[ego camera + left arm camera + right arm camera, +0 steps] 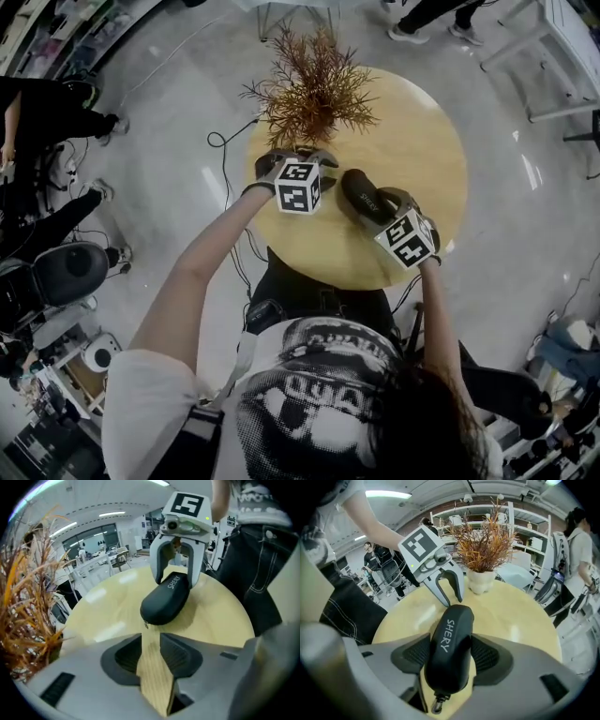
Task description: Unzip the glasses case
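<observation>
A black glasses case [360, 193] marked SHERY lies on the round wooden table [422, 141]. In the right gripper view the case [450, 644] lies lengthwise between the jaws of my right gripper [450, 651], which stands open. The pads sit close on both sides, and a small metal clasp [436, 704] hangs at the case's near end. My left gripper [151, 641] is open too, with only bare table between its pads. It points at the other end of the case [165, 603], where a small pull [146, 624] hangs just ahead of its tips. Across the case, the right gripper [176, 573] straddles it.
A dried orange plant [309, 89] in a white pot [480, 581] stands at the table's far side, close beside the left gripper. Cables [225, 141] run over the floor. A chair [66, 272] and people stand around, and a person [581, 541] is at the right.
</observation>
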`<control>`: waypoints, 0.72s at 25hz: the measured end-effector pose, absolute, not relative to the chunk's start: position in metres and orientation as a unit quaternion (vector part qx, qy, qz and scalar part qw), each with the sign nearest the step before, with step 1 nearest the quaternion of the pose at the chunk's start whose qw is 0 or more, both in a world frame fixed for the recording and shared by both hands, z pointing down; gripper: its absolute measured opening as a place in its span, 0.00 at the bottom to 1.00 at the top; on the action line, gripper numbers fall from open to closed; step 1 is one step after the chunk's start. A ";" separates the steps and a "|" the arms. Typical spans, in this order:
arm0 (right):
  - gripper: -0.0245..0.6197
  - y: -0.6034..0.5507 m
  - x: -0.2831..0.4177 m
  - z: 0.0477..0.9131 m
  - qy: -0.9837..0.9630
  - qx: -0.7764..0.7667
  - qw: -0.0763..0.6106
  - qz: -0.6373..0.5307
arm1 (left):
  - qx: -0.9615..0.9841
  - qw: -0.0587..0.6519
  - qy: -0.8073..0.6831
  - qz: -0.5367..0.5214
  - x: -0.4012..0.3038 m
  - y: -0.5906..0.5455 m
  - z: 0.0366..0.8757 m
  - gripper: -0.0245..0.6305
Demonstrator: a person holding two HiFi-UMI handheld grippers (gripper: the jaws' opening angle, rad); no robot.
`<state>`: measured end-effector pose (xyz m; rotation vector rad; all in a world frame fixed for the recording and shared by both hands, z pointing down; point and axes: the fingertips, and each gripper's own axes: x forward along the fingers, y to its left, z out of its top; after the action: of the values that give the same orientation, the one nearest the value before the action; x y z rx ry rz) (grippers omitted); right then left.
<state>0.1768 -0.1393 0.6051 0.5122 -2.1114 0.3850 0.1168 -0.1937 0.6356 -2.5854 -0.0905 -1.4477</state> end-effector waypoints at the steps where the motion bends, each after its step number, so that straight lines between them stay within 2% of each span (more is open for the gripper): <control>1: 0.46 -0.139 0.177 0.605 -0.857 0.199 0.449 0.156 | -0.867 0.093 -0.039 -0.489 0.117 -0.193 0.638 0.23; 12: 0.46 -0.130 0.174 0.604 -0.855 0.160 0.475 0.132 | -0.871 0.095 -0.111 -0.468 0.128 -0.186 0.642 0.19; 18: 0.46 -0.130 0.172 0.604 -0.853 0.156 0.482 0.126 | -0.842 0.166 -0.185 -0.479 0.131 -0.181 0.643 0.17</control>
<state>0.1721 -0.1302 0.6043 0.3811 -2.0781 0.3079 0.1305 -0.1805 0.6429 -2.3975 -0.5271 -1.3635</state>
